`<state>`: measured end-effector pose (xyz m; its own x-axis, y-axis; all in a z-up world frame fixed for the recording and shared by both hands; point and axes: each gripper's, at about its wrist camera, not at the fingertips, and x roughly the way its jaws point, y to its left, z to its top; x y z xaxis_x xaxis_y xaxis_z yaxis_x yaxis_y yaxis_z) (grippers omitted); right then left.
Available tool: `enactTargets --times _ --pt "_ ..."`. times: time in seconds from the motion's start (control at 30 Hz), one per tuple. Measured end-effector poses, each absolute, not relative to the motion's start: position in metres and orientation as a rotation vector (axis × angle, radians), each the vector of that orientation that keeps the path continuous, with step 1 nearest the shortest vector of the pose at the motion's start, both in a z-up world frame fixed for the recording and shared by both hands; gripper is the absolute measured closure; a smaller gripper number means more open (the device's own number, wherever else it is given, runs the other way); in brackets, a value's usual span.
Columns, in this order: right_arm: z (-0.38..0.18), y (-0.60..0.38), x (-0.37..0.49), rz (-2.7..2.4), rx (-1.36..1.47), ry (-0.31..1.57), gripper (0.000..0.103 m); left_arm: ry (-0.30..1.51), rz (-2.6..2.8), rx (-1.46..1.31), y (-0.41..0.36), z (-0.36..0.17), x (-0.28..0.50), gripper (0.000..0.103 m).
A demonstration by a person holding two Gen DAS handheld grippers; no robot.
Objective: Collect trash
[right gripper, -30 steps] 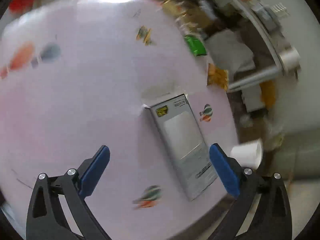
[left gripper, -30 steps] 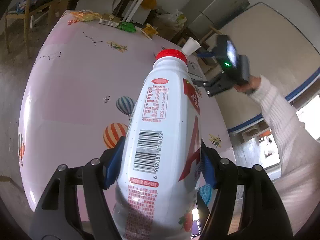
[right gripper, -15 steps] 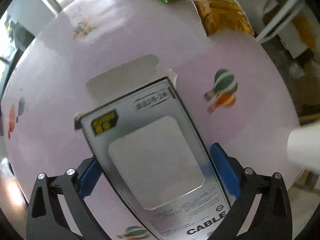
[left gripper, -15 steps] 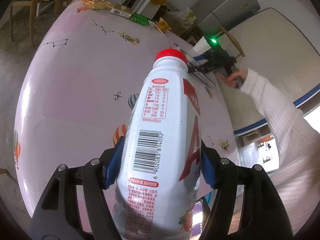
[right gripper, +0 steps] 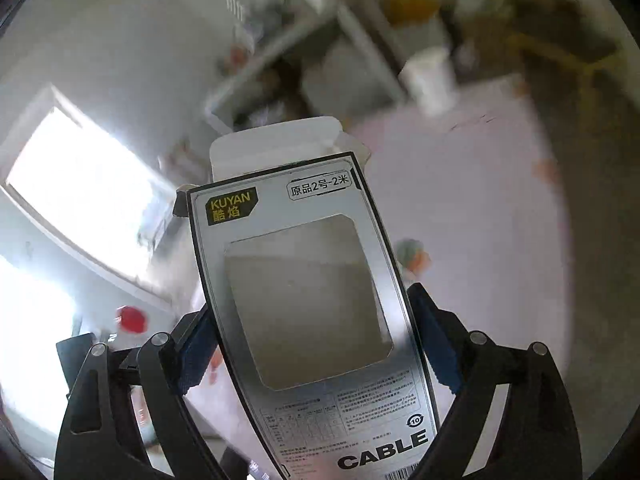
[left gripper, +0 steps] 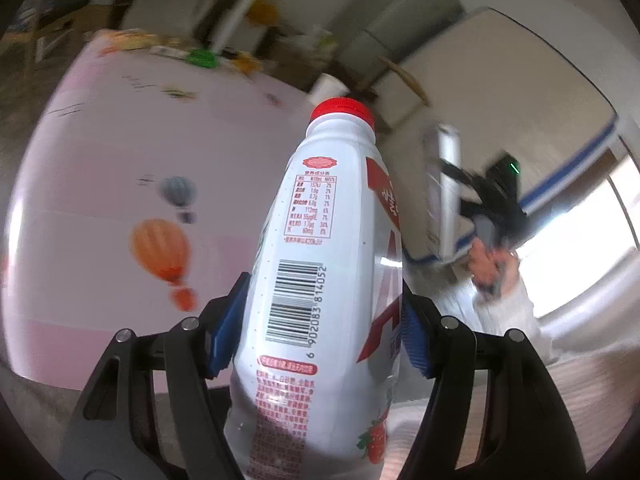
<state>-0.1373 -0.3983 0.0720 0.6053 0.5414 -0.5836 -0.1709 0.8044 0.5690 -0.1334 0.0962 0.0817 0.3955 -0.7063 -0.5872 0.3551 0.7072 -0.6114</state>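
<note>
Left gripper (left gripper: 320,320): blue-padded fingers (left gripper: 224,320) clamped on both sides of a tall white plastic yoghurt-drink bottle with red screw cap and barcode label (left gripper: 316,248); bottle clear of the worktop, tilted slightly, cap uppermost. Counted as collected, not yet dropped anywhere.

Pale pink worktop with hot-air-balloon print (left gripper: 100,184): near part bare of rubbish. Far edge, left to right, left on it: orange-yellow crinkled snack wrapper (left gripper: 128,38), green foil sachet (left gripper: 202,57), small yellow packet (left gripper: 248,66), white paper cup (left gripper: 326,87) near the corner. All blurred; exact count not certain. Judged as the remaining work.

Right gripper (right gripper: 316,344): fingers closing on a flat grey cardboard cable box with cut-out window and opened white top flap (right gripper: 308,280); left pad against the box edge, right pad showing a thin gap, so firmness of grip cannot be confirmed. Box raised off the worktop, flap end pointing away from the camera; seen edge-on in the left wrist view, out beyond the worktop's right side, above a hand in a white knitted sleeve (left gripper: 508,304).

No bin, bag or other receptacle visible in either view; destination unknown.

Status, as a judgement: two items in hand, neither deposited; about four left at the far edge; roughly a third through.
</note>
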Motion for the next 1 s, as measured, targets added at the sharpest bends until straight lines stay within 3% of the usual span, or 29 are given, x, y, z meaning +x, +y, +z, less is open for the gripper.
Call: enactTargets --times 0.17,0.3,0.4,0.5,0.63,0.77,0.87,1.0 --pt "0.05 -0.453 -0.31 0.128 0.543 0.786 0.017 0.942 -0.86 -0.372 0.043 0.094 -0.145 0.039" --pt "-0.057 -0.482 -0.42 -0.294 0.657 1.02 0.017 0.951 -0.947 -0.333 0.005 0.103 -0.157 0.039" --pt "-0.162 -0.492 -0.458 -0.382 0.955 1.13 0.017 0.956 -0.978 -0.309 -0.011 0.105 -0.167 0.039" --pt "-0.233 -0.48 -0.449 -0.409 0.989 1.24 0.017 0.97 -0.997 -0.299 -0.025 0.105 -0.175 0.039" --pt "-0.29 -0.461 -0.389 -0.383 0.952 1.29 0.017 1.005 -0.99 -0.254 -0.04 0.103 -0.181 0.039" --pt "-0.356 -0.45 -0.35 -0.381 0.938 1.457 0.015 1.022 -0.994 -0.221 -0.049 0.098 -0.186 0.04" --pt "-0.365 -0.453 -0.346 -0.404 0.801 1.488 0.015 1.014 -0.993 -0.219 -0.049 0.097 -0.184 0.04" --pt "-0.33 -0.457 -0.38 -0.429 0.736 1.459 0.013 0.994 -1.01 -0.207 -0.052 0.101 -0.177 0.04"
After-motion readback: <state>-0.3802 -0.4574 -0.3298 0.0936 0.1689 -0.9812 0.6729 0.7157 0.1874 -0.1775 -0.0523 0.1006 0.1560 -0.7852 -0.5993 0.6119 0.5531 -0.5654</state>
